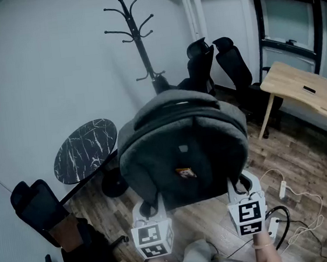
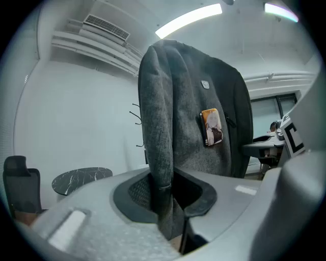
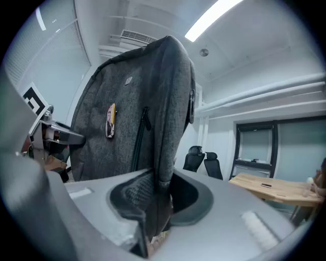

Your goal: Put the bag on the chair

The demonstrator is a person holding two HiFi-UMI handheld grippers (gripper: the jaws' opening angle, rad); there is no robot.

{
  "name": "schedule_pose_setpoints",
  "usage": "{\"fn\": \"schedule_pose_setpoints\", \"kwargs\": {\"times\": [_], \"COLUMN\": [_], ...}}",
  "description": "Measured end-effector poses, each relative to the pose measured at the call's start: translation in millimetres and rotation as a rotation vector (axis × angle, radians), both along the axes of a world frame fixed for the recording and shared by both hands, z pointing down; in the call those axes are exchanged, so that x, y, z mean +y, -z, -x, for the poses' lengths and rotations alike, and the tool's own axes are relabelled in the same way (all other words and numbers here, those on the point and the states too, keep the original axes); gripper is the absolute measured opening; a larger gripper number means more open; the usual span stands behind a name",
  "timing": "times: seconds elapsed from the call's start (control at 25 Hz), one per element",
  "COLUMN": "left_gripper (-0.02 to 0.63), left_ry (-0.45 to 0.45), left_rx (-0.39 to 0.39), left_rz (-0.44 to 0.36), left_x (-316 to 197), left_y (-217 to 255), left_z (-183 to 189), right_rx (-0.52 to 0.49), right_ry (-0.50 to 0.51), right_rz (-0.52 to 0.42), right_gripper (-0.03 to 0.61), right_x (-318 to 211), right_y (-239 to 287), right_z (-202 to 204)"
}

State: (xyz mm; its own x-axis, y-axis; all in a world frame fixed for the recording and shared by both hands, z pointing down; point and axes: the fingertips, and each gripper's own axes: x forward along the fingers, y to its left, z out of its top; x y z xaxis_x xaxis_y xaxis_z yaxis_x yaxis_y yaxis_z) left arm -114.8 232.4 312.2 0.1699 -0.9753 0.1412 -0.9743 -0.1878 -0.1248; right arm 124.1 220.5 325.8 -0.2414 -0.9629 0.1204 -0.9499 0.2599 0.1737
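Note:
A grey backpack (image 1: 183,148) with a small orange tag hangs in the air in front of me, held up from below by both grippers. My left gripper (image 1: 153,204) is shut on the bag's lower left edge. In the left gripper view the grey fabric (image 2: 164,153) runs down between the jaws of the left gripper (image 2: 167,206). My right gripper (image 1: 239,184) is shut on the lower right edge. The right gripper view shows the bag (image 3: 137,112) pinched in the right gripper (image 3: 157,201). A black office chair (image 1: 61,233) stands low at the left, apart from the bag.
A round dark marble table (image 1: 85,149) stands left of the bag. Behind it rises a black coat rack (image 1: 137,36). Two black chairs (image 1: 217,62) and a wooden desk (image 1: 305,89) are at the back right. A power strip with cables (image 1: 283,189) lies on the wood floor.

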Motion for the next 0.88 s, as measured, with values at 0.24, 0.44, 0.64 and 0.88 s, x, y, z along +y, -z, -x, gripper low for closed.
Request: {"fn": "schedule_pose_setpoints", "kwargs": {"times": [0.24,0.44,0.64,0.88], "left_gripper": [0.081,0.081,0.08,0.08], "left_ry": [-0.006,-0.016,-0.03,-0.044], "left_rx": [-0.012,-0.02,0.0,0.0], "left_rz": [-0.008,0.003,0.016,0.025], "left_x": [-3,-21,-54,-93], "left_y": [-1,-11,-14,-20], "left_z": [2,-7,-10,-3], "right_rx": [-0.012,-0.013,-0.007,0.003], "right_ry": [-0.011,-0.029,-0.046,-0.058], "right_rz": [0.001,0.009,0.017,0.027], "right_gripper": [0.077,0.077,0.077,0.077], "right_x": [-2,-15,-44,-81], "right_y": [-5,-15,-15,-18], "right_z": [2,-7,-9,-3]}}
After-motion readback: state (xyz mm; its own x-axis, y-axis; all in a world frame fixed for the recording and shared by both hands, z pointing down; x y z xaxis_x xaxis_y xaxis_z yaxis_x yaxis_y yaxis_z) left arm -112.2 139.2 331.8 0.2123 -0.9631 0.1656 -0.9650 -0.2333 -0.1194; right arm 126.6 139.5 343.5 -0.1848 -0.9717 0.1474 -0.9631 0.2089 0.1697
